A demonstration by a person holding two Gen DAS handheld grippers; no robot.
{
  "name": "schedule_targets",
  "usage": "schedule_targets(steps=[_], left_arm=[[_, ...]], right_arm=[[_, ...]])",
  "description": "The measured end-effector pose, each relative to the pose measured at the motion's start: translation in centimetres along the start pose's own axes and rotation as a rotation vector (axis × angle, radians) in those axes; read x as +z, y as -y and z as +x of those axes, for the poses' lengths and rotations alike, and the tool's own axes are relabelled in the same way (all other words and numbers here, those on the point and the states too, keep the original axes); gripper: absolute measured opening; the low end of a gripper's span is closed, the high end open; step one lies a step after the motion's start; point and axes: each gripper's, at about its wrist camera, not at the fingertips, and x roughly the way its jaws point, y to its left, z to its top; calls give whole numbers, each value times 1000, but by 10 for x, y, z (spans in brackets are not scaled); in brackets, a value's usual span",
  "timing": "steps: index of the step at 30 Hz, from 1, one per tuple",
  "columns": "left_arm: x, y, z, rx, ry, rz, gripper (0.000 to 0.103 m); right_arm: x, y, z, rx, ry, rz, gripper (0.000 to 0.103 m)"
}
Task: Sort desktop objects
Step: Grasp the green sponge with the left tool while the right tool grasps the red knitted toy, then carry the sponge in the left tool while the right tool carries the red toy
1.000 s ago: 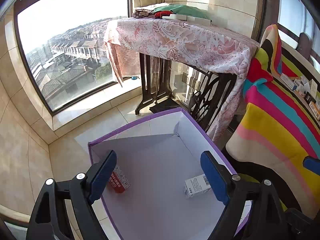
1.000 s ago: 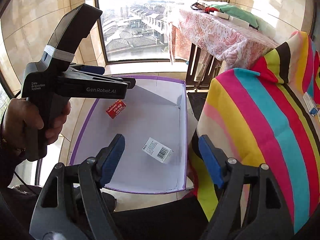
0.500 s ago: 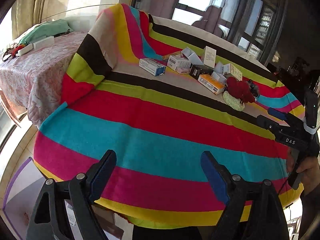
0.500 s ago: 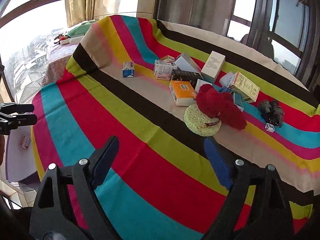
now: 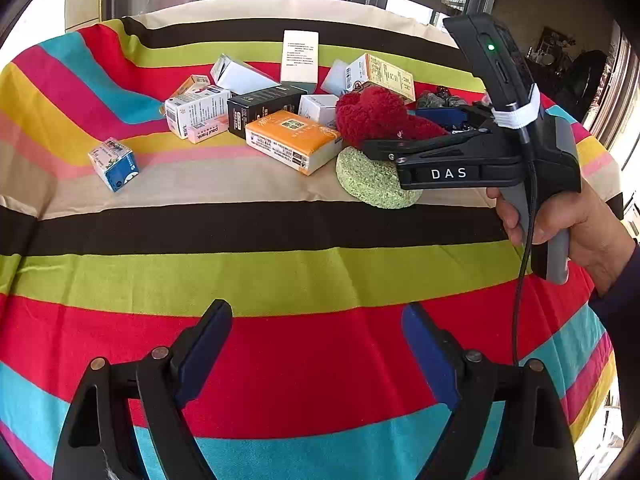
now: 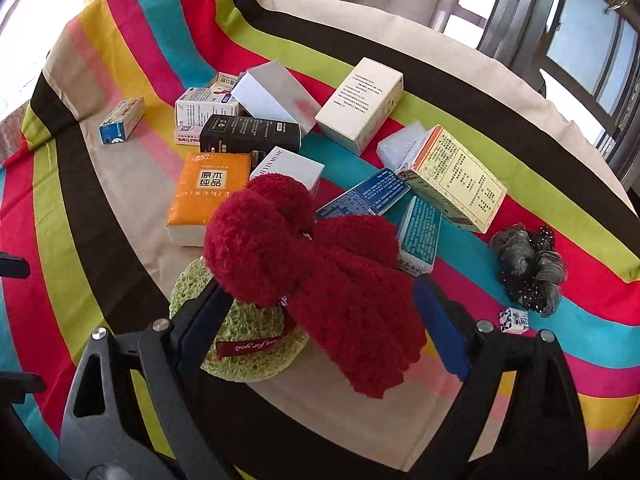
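A striped cloth point(image 5: 280, 272) covers the table. A pile of small boxes lies on it: an orange tissue pack point(image 5: 290, 140) point(image 6: 208, 192), a black box point(image 5: 262, 110) point(image 6: 250, 134), a white upright box point(image 5: 299, 56) point(image 6: 360, 104), and a small blue-and-white box point(image 5: 114, 164) point(image 6: 122, 120) apart at the left. A red woolly hat point(image 6: 320, 256) point(image 5: 380, 116) rests on a green round sponge point(image 6: 244, 344) point(image 5: 372, 180). My right gripper point(image 6: 320, 308) is open, its jaws on either side of the hat. My left gripper point(image 5: 316, 336) is open and empty over the cloth's near stripes.
A grey-black hair scrunchie point(image 6: 528, 264) and a tiny blue-white cube point(image 6: 513, 320) lie at the right. Several blue and cream boxes point(image 6: 452, 178) sit behind the hat. Windows stand behind the table.
Both grippers swung from the purple-rimmed box on the floor to the table. The right gripper has moved in close around the red hat; the left now faces the pile.
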Motion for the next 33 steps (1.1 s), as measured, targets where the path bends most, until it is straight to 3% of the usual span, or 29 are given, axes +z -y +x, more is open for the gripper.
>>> schedule_targets(steps=[2,4,7,11,13,21,23,25,27,30,33], left_arm=[[9,6,10,9,2,-1,87],[20,13,22,5,-9,-9,87],[35,26,35,-14,-6,-11,87],[52,45,53,-4,-7,-32,87],[62,53,64,37,-9,-39,88],[83,90,90,57,-14,-31,92],[85,98,98,91,-17,-12,102],[88,102,103,145,-34,5,102],[88,100,105,158,-32,-1,101],[88,91,99,178,4,-19,83],[85,86,96,155,4,14,82]], right_arm=[[2,9,6,39,-5,45,90],[-2,20,6,60,-16,99,55],[-16,35,-14,18,6,186,51],[-51,62,-52,-28,-11,333,51],[-70,69,-71,-51,-15,360,52],[-130,82,-133,-127,1,460,53],[-140,81,-142,-164,-4,463,53],[-150,82,-148,-170,-8,486,54],[-158,82,-147,-168,-29,506,55],[-166,81,-148,-177,-47,522,58],[-170,77,-147,-175,-40,522,65]])
